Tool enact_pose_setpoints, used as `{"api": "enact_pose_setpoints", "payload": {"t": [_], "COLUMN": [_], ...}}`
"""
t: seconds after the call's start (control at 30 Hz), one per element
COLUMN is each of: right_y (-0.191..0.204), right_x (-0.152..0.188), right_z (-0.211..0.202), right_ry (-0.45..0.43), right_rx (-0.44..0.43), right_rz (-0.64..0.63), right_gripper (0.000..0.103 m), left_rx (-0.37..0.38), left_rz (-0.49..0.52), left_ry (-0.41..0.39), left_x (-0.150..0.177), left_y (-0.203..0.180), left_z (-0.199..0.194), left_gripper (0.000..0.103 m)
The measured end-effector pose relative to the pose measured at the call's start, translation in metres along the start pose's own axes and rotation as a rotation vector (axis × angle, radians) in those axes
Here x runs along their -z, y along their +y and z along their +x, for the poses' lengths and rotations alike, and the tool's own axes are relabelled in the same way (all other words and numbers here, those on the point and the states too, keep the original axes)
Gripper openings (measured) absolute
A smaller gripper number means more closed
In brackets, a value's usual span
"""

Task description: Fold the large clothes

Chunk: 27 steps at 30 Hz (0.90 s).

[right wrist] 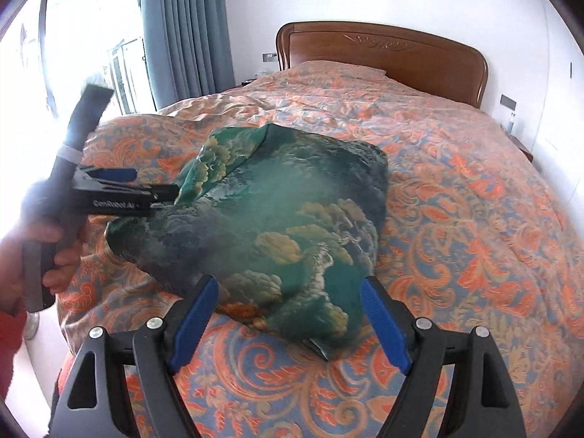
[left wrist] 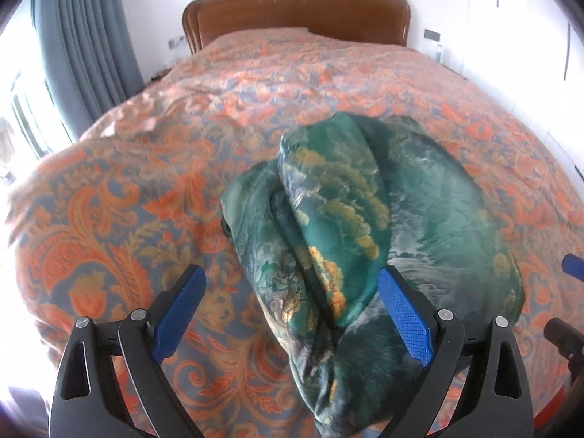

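Observation:
A green garment (left wrist: 365,219) with gold and grey cloud print lies folded into a thick bundle on the bed. In the right wrist view the garment (right wrist: 284,211) sits in the middle of the bedspread. My left gripper (left wrist: 292,271) hovers over the bundle's near left end with its blue pads wide apart and pressing on nothing. Seen from the right, a hand holds the left gripper (right wrist: 146,186) at the bundle's left edge. My right gripper (right wrist: 289,281) stands open just short of the bundle's near edge, holding nothing.
The bed carries an orange and blue floral bedspread (right wrist: 474,219) and ends at a wooden headboard (right wrist: 383,51). Grey-blue curtains (right wrist: 182,29) and a bright window stand to the left. The right gripper's blue tip (left wrist: 573,266) shows at the right edge of the left wrist view.

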State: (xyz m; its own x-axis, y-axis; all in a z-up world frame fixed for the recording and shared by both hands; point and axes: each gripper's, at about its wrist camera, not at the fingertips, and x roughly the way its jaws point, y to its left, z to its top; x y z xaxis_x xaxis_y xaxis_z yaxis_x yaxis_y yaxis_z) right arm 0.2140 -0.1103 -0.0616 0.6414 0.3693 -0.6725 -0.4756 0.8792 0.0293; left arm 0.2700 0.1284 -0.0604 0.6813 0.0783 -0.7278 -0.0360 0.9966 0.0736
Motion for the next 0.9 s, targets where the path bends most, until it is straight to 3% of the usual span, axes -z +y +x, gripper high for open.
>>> {"api": "enact_pose_setpoints", "payload": {"t": [0.17,0.23,0.33,0.43,0.53,0.6,0.73,0.83,0.9], "right_y": [-0.004,-0.010,-0.034,-0.083,-0.128,-0.145,-0.144,-0.134,-0.135], "right_x": [0.007,0.007,0.001,-0.010,-0.018,-0.020,-0.016,-0.012,-0.008], "right_z": [-0.005,-0.003,0.001,0.015,0.048,0.075,0.131,0.161,0.179], "right_ry": [-0.001,0.007,0.037,0.063,0.131,0.179,0.287,0.320,0.331], "right_rx": [0.001,-0.016,-0.064,-0.100,-0.194,-0.303,-0.473,-0.471,-0.535], "right_rz": [0.000,0.017,0.092,0.251,0.418,0.502,0.554,0.533,0.575], "right_gripper": [0.083,0.083,0.083,0.083,0.083,0.083,0.083,0.101,0.103], "left_rx": [-0.011,0.084,0.267,0.349,0.449,0.497,0.523,0.557,0.561], "left_rz": [0.043,-0.008,-0.173,-0.260,-0.286,-0.314,-0.390,-0.439,-0.430], "left_ry": [-0.026,0.013,0.125,0.196,0.259,0.279,0.337,0.384,0.399], "left_x": [0.000,-0.004,-0.008,-0.004,0.004,0.009,0.021,0.031,0.032], "left_y": [-0.007,0.007,0.041,0.057,0.055,0.054,0.063,0.067,0.065], "left_z": [-0.017,-0.014,0.014,0.047,0.076,0.092,0.127,0.149,0.156], "left_gripper": [0.096,0.096,0.098,0.098,0.098,0.098,0.103,0.103,0.103]}}
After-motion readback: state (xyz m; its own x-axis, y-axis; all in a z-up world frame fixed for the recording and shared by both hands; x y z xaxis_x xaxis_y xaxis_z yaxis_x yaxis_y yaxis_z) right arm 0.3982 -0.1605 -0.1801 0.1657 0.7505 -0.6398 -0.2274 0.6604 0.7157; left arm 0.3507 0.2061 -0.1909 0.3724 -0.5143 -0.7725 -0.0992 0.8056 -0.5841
